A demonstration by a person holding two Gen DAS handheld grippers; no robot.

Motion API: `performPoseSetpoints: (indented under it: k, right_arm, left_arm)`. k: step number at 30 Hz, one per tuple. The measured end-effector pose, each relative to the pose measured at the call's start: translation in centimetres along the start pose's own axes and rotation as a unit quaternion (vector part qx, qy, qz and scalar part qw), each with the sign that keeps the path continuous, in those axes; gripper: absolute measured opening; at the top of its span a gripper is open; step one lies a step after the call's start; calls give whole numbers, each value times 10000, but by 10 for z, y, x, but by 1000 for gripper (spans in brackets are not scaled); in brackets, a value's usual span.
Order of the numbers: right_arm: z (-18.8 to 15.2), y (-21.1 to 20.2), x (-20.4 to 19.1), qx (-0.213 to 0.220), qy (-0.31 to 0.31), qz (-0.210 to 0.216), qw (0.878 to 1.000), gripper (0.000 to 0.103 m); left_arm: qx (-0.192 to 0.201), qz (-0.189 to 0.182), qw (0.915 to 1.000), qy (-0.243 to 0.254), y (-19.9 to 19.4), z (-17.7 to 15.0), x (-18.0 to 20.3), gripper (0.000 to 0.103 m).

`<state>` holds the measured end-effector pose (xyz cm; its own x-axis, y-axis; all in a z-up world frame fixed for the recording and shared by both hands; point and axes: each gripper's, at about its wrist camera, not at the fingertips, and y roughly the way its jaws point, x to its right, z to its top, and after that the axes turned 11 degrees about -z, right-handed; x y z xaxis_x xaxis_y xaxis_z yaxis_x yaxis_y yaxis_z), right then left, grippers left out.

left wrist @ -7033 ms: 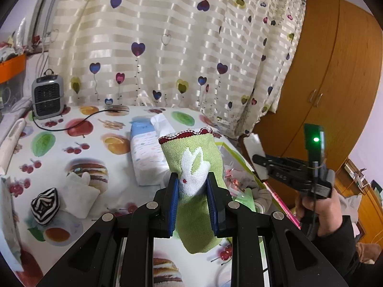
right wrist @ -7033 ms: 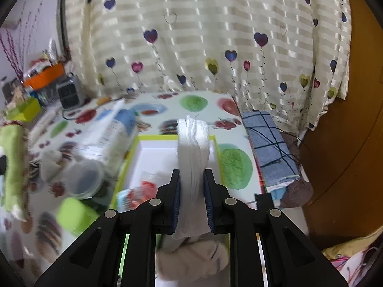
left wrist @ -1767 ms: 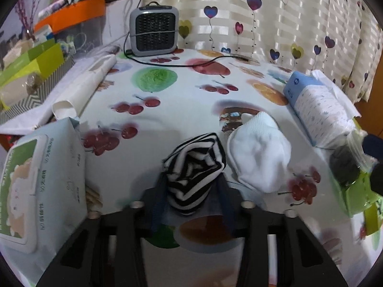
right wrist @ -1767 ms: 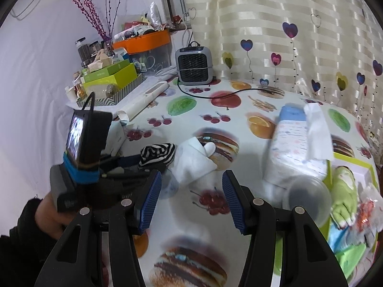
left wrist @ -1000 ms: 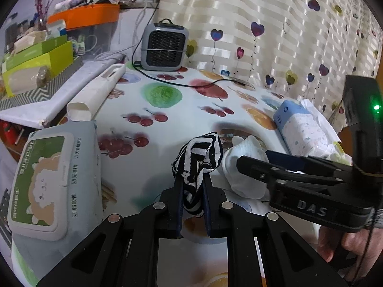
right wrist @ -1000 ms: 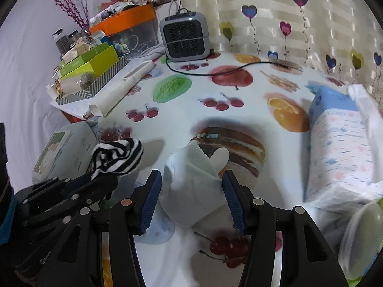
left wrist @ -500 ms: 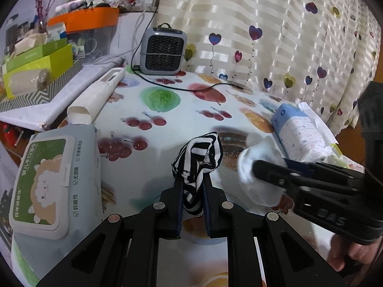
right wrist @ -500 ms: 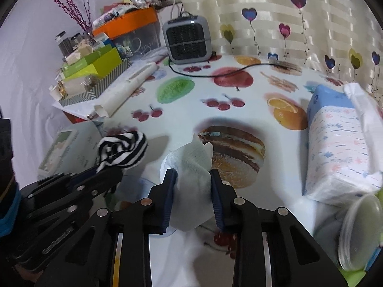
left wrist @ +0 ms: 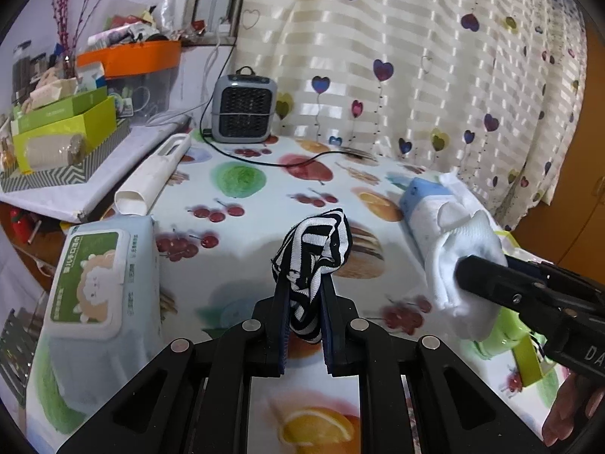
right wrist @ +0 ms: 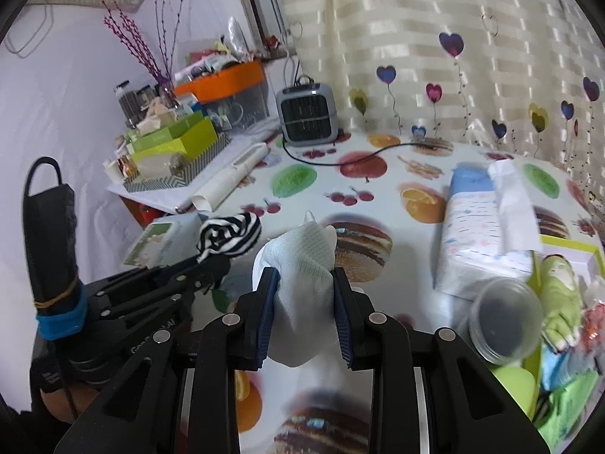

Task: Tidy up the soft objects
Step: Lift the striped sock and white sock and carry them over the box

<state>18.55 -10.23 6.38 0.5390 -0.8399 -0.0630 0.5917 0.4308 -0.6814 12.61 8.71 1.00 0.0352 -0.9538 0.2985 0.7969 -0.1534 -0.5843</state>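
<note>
The striped sock [left wrist: 312, 253], black and white knit, is clamped between the left tongs [left wrist: 304, 325] and held above the counter [left wrist: 242, 265]; its bunched top flops forward over the blue pads. The white sock [right wrist: 302, 265], a fine mesh knit with a folded cuff, is clamped in the right tongs [right wrist: 304, 321], also clear of the counter.

Against the view half a second earlier, both socks sit higher over the fruit-print cloth, and the white sock has shifted further right in the left view, now in front of the tissue pack [left wrist: 427, 208]. One second earlier the right tongs stood apart around the white sock as it lay flat on the counter.

The two tools are held side by side, near each other, both pointing toward the heater [left wrist: 244, 109] and the heart-print curtain [left wrist: 435, 56]. The right hand [left wrist: 571, 412] shows at the lower edge of the left view.

A wet-wipe pack [left wrist: 98, 302] lies at left. At right, a green sock [right wrist: 559, 299] rests in a yellow-rimmed tray [right wrist: 567, 244] beside a clear plastic cup [right wrist: 503, 325].
</note>
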Motion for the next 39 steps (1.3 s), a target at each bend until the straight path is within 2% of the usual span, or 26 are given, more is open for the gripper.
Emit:
performPoseSetpoints:
  k: [19, 39]
  right_arm:
    - [-21, -75, 16, 513, 67, -43, 9987, 30]
    - [-35, -104, 47, 717, 340, -202, 9966, 30]
  left_arm:
    - [198, -365, 9985, 347, -48, -8, 57, 13]
    - [86, -776, 9949, 646, -47, -12, 102, 13]
